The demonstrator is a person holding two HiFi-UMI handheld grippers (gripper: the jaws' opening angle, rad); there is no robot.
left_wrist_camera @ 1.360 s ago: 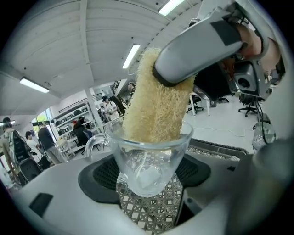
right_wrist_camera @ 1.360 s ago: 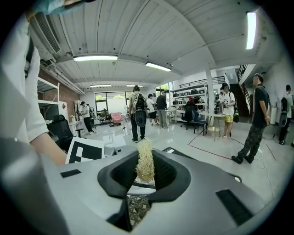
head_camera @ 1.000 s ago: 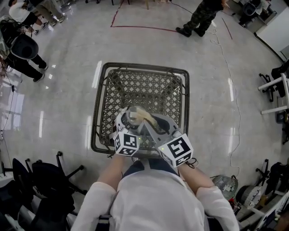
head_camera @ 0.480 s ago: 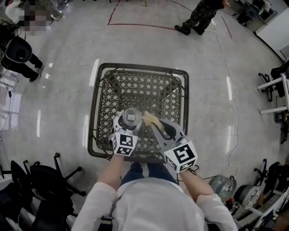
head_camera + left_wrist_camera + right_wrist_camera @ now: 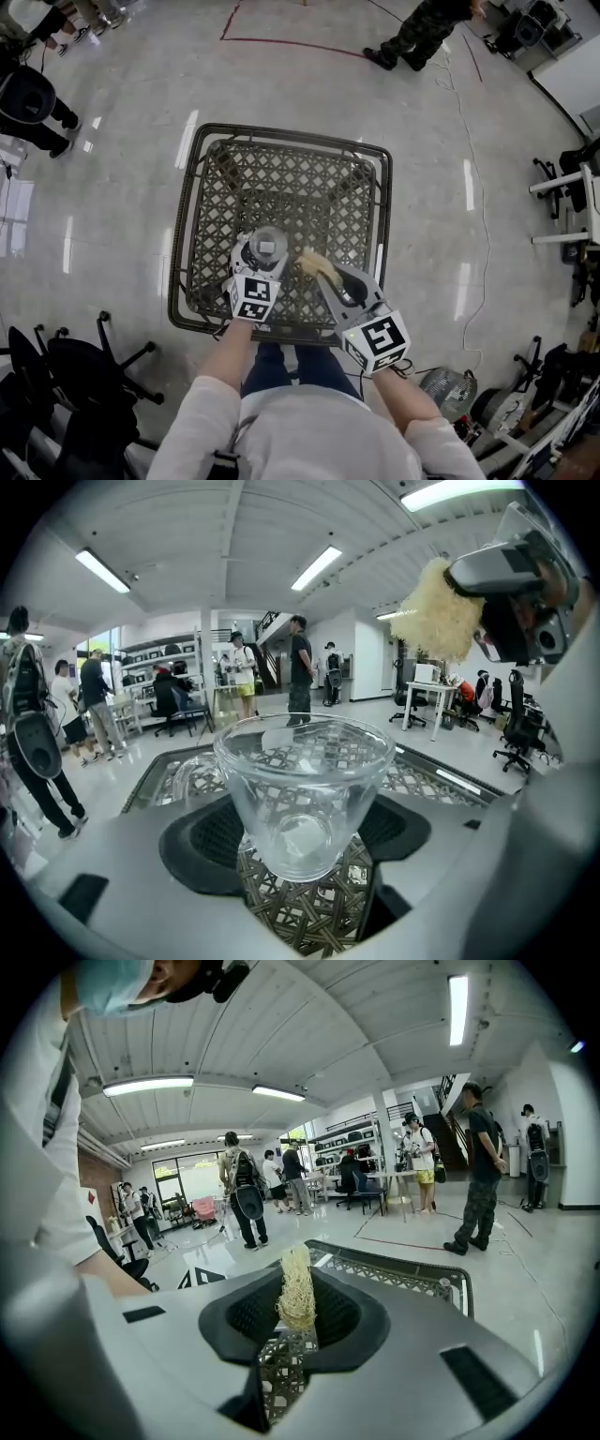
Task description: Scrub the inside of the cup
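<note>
Scrubber [image 5: 297,1288], clamped in your right gripper [image 5: 328,275] jaws, now sits outside the cup [image 5: 302,789] your left gripper [image 5: 263,259] jaws grasp; scrubbing likely paused.

Head view: high overhead, facing steeply down, woven table [image 5: 281,178] mid-frame, floor all round it. Left gripper view: low and very close behind the cup [image 5: 302,789], facing across the table toward the far room. Right gripper view: low and close behind the scrubber [image 5: 297,1288], facing over a table corner into the room. All three views share the table lattice and the scrubber, which sits upper right in the left gripper view. Cup shows in the head and left gripper views only.
</note>
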